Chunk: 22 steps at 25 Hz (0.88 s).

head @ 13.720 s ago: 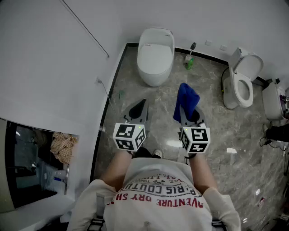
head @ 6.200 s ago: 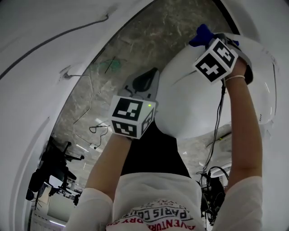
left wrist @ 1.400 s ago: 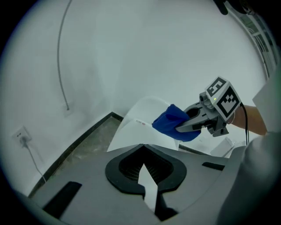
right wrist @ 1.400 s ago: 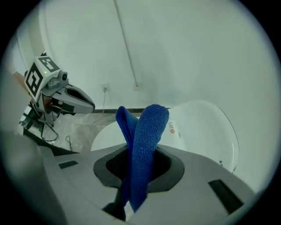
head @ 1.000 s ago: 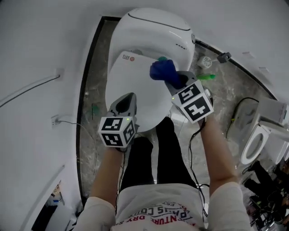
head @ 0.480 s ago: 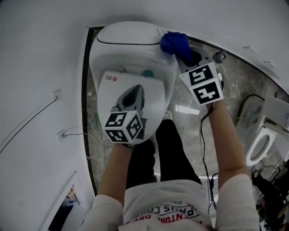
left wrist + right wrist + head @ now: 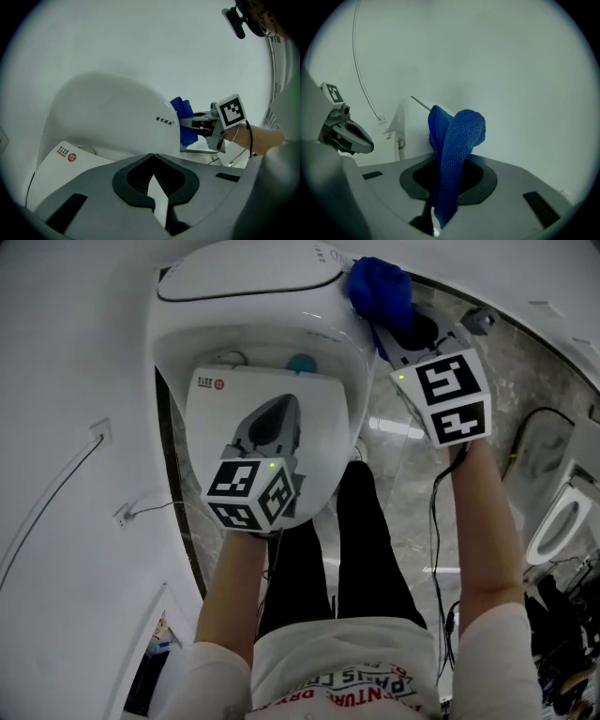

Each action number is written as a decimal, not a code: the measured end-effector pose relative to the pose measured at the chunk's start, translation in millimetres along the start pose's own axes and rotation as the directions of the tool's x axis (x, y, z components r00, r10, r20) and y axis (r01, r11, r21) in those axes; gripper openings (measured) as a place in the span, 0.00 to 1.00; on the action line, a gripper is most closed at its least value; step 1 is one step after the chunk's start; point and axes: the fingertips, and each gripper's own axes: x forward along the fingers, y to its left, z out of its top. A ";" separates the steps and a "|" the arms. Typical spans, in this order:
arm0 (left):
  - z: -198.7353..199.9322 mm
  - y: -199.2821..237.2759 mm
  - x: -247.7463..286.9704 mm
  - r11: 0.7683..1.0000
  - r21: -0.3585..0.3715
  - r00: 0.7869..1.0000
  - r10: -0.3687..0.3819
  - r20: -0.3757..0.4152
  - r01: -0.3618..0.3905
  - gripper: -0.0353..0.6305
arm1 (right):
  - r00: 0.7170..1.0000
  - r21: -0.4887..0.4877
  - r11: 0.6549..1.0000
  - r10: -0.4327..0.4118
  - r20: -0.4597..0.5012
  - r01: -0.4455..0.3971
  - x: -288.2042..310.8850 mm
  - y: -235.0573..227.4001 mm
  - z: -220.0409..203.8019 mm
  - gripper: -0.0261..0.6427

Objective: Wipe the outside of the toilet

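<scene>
Our right gripper [image 7: 401, 332] is clamped on one blue cloth [image 7: 380, 287]. The right gripper view shows the cloth [image 7: 457, 140] pinched between the jaws of this gripper [image 7: 440, 201] and folded over above them. From the left gripper view the cloth [image 7: 185, 119] lies against the right rear side of the toilet [image 7: 108, 112], with the right gripper [image 7: 199, 124] just behind it. Our left gripper [image 7: 278, 409] has its jaws pressed together at the tips with nothing between them; only a thin white sliver of the seat shows past this gripper [image 7: 151, 180]. It hangs over the front half of the closed lid [image 7: 323, 427], and we cannot tell whether it touches. The lid carries one red label [image 7: 214, 383] near its rear left corner, and one small teal round part [image 7: 301, 363] sits at its rear edge. The toilet [image 7: 253, 277] stands against the white wall on a marbled floor [image 7: 403, 456]. We count two toilets, since a second toilet [image 7: 553, 521] shows at the right edge of the head view, well apart from the first. One black cable [image 7: 439, 521] runs down along the right forearm, and another cable [image 7: 56, 493] runs along the left wall.
</scene>
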 end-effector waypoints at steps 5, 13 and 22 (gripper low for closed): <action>-16.4 -7.9 2.7 0.995 0.035 0.995 -0.092 -0.046 0.094 0.06 | 1.000 0.044 0.999 -0.022 0.017 0.022 -3.9 11.9 -26.2 0.15; -32.3 -9.1 1.5 0.969 0.100 0.972 -0.219 -0.087 0.228 0.06 | 0.990 0.155 0.978 -0.143 0.002 0.141 -10.2 33.5 -63.5 0.15; -65.5 6.3 -17.1 0.932 0.195 0.947 -0.279 -0.161 0.307 0.06 | 0.983 0.223 0.957 -0.174 -0.065 0.185 -10.5 77.9 -130.2 0.15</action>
